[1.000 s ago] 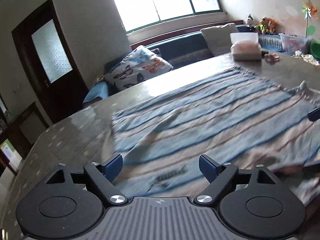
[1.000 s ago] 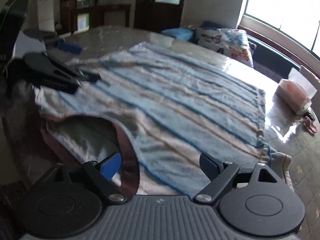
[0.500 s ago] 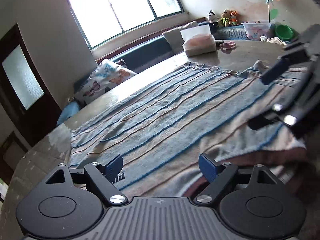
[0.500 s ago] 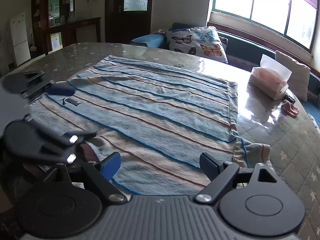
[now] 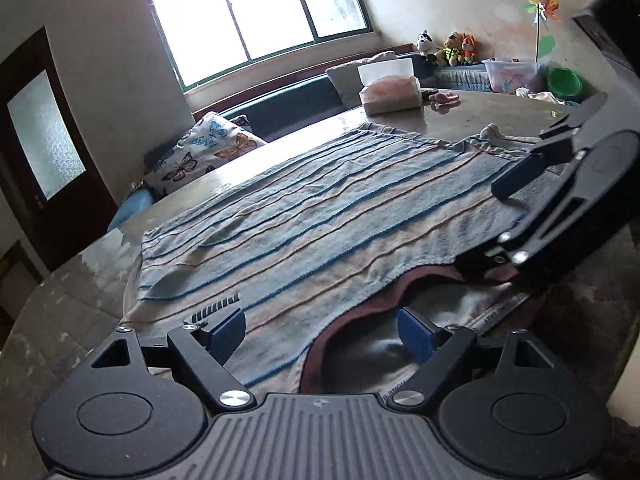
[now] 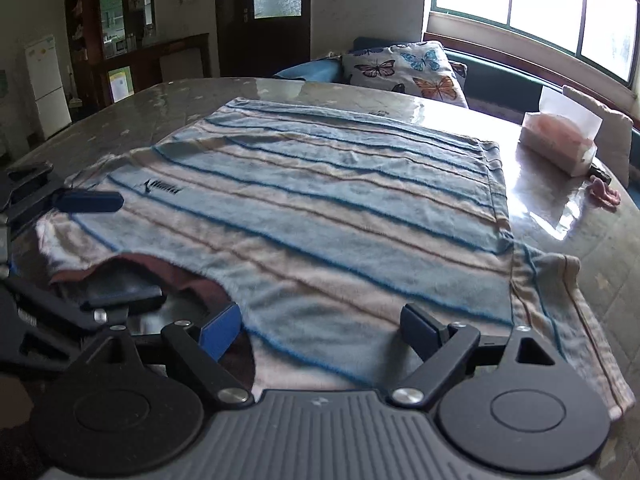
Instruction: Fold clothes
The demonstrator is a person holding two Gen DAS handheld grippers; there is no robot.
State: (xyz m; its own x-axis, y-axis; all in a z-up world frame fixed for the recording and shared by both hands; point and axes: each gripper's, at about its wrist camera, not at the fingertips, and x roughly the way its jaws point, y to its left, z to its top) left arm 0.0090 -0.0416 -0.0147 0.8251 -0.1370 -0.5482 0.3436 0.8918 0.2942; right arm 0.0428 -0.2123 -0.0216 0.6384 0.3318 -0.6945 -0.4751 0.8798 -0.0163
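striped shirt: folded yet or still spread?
Spread. The striped shirt lies flat, single layer, across the table; neckline open at the near edge, no fold visible.

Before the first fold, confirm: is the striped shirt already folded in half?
No: the striped shirt lies spread flat on the table, neckline towards the open hand-held grippers.

Black brand logo on striped shirt, lettering too blurred to read

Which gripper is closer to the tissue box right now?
Right. The right gripper hovers over the striped shirt's collar end on the tissue box side; the left gripper is at the shirt's far side from it.
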